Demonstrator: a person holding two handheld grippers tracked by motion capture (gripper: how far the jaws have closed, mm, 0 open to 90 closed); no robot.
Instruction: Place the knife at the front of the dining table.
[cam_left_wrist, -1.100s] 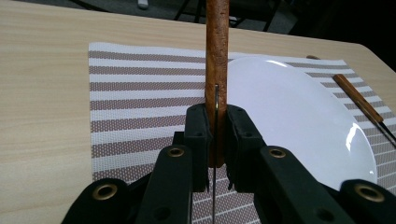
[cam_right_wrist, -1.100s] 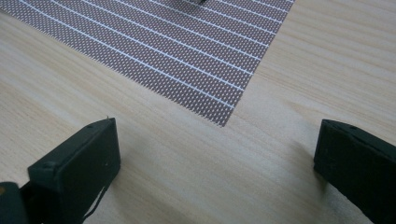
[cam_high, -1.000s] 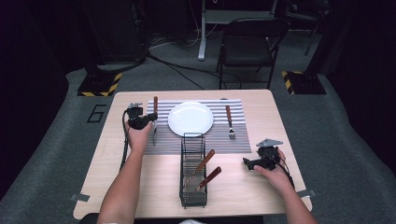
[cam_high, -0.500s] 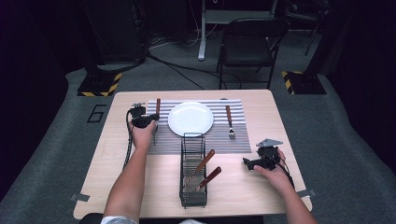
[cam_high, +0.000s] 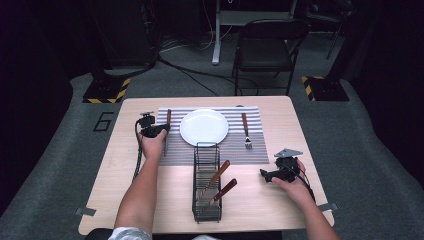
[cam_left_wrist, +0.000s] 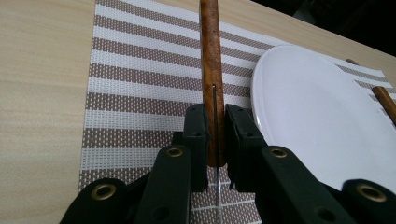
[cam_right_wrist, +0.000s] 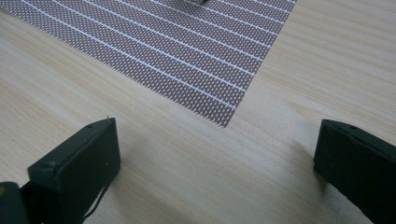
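Your work surface is a light wooden table (cam_high: 125, 180). A striped placemat (cam_high: 255, 150) lies flat across its far middle. A black wire cutlery rack (cam_high: 206, 210) stands on the bare wood at near centre, its far end touching the placemat's near edge.

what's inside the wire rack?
Two wooden-handled utensils lean in the wire rack, handles sticking out to the right. Their lower ends sit behind the mesh, so their type is unclear.

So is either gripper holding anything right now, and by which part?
The left gripper is clamped on a knife at the blade end of its wooden handle. The right gripper is open, holding nothing.
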